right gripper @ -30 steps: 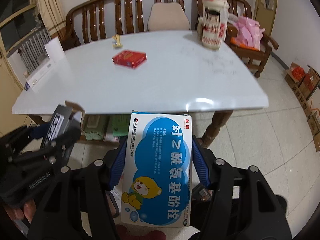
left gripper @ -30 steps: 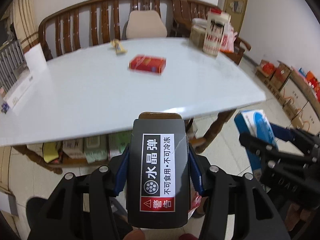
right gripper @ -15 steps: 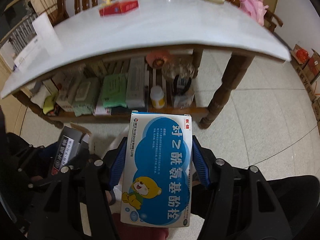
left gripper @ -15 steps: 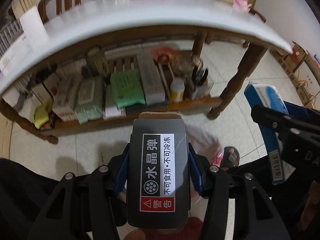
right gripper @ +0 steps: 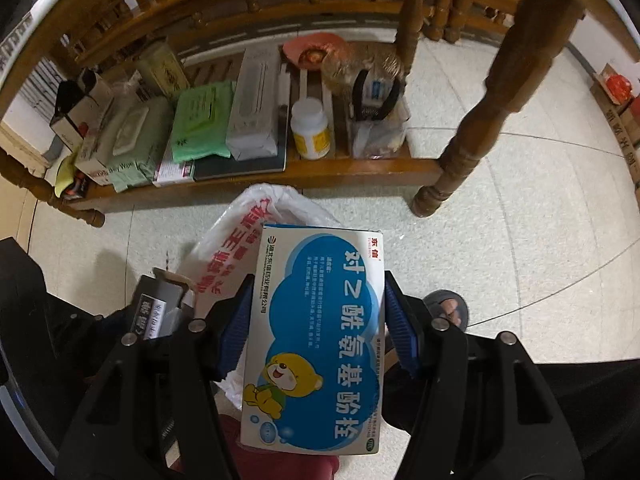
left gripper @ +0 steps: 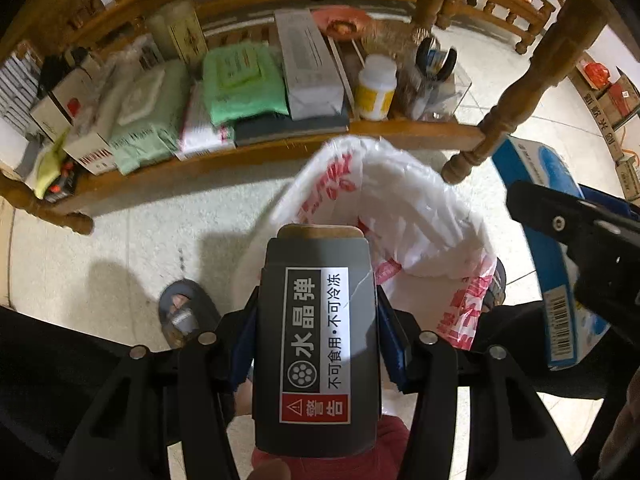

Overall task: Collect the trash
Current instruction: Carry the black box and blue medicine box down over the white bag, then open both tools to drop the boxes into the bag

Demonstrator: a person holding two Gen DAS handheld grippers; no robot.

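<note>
Collection stage, both items gripped and none yet deposited. At left, the left gripper [left gripper: 316,344] has its jaws closed on the dark grey box [left gripper: 316,344], whose label carries a red warning panel; the box hangs just above the near edge of the white plastic bag [left gripper: 400,216], which stands open on the tiled floor [left gripper: 120,240] in front of the lower shelf [left gripper: 260,148] crowded with packets and a bottle. At right, the right gripper [right gripper: 318,336] has its jaws closed on the blue-and-white medicine box [right gripper: 318,336], poised over the same white plastic bag [right gripper: 240,236], beside its mouth. Judged from this, releasing both boxes into the bag remains; whether the bag already holds trash cannot be told.
</note>
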